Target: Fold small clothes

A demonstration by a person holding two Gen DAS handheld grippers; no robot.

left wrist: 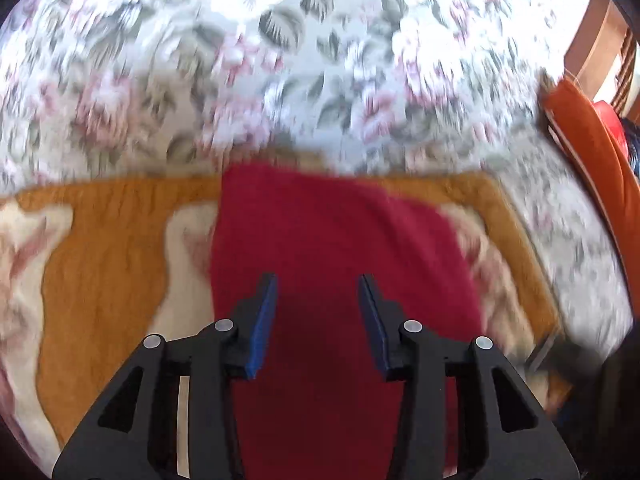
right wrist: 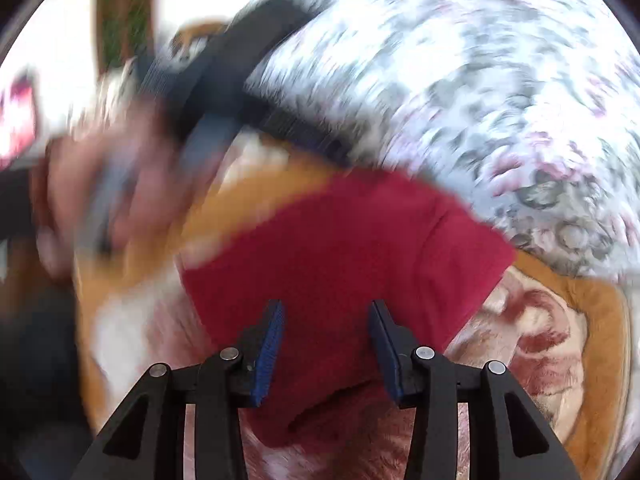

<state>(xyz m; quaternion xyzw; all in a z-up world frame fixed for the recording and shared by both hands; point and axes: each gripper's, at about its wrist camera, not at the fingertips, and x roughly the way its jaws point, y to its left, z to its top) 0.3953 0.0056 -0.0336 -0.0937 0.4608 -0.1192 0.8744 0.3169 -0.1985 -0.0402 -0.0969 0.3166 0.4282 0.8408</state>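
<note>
left wrist view looks down on a red cloth that lies on an orange blanket with cream and pink flower shapes. the blanket is spread over a bed cover with grey and pink flowers. the left gripper is above the near part of the red cloth, and its two blue pads stand well apart. nothing is between them; only the red fabric shows below the gap. i cannot tell if the tips touch the cloth or are a little over it. at the right edge there is an orange cushion or piece of furniture, blurred.

right wrist view shows the same red cloth from another side. its far edge is near the border of the orange blanket, and one corner points to the right, close to the flowered cover. the right gripper is over the near edge of the cloth, where the fabric makes a small fold or double layer. its pads are also wide apart and grip nothing. at the upper left, very blurred, the other hand holds its black tool beside the blanket. the whole picture is smeared, so fine details of the cloth cannot be read.
</note>
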